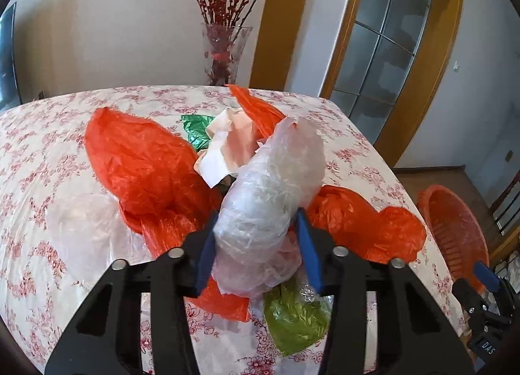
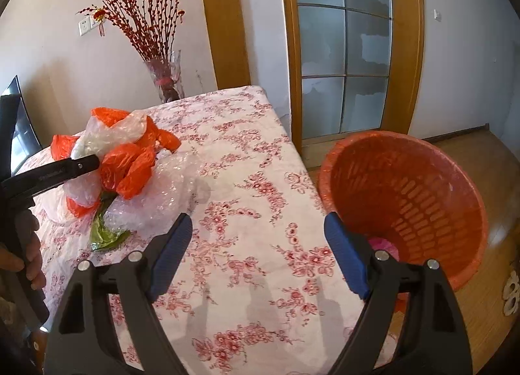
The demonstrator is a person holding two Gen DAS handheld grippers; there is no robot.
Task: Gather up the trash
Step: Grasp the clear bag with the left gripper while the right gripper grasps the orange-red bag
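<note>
A pile of plastic trash lies on the floral tablecloth (image 1: pixel 42 154): orange bags (image 1: pixel 139 163), a clear crumpled bag (image 1: pixel 269 193), a green bag (image 1: pixel 292 316), a dark green one (image 1: pixel 195 129) and pale paper (image 1: pixel 230 144). My left gripper (image 1: pixel 258 228) is shut on the clear bag, its blue pads pressing both sides. In the right wrist view the left gripper (image 2: pixel 81 162) sits in the pile (image 2: pixel 130 160). My right gripper (image 2: pixel 256 245) is open and empty above the table's right edge, next to the orange basket (image 2: pixel 422 199) on the floor.
A glass vase (image 1: pixel 224 53) with red branches stands behind the table's far edge. A wood-framed glass door (image 2: pixel 344 50) is to the right. Bubble wrap (image 2: pixel 162 199) lies beside the pile. Something pink (image 2: pixel 385 245) lies in the basket's bottom. The basket also shows in the left wrist view (image 1: pixel 455 232).
</note>
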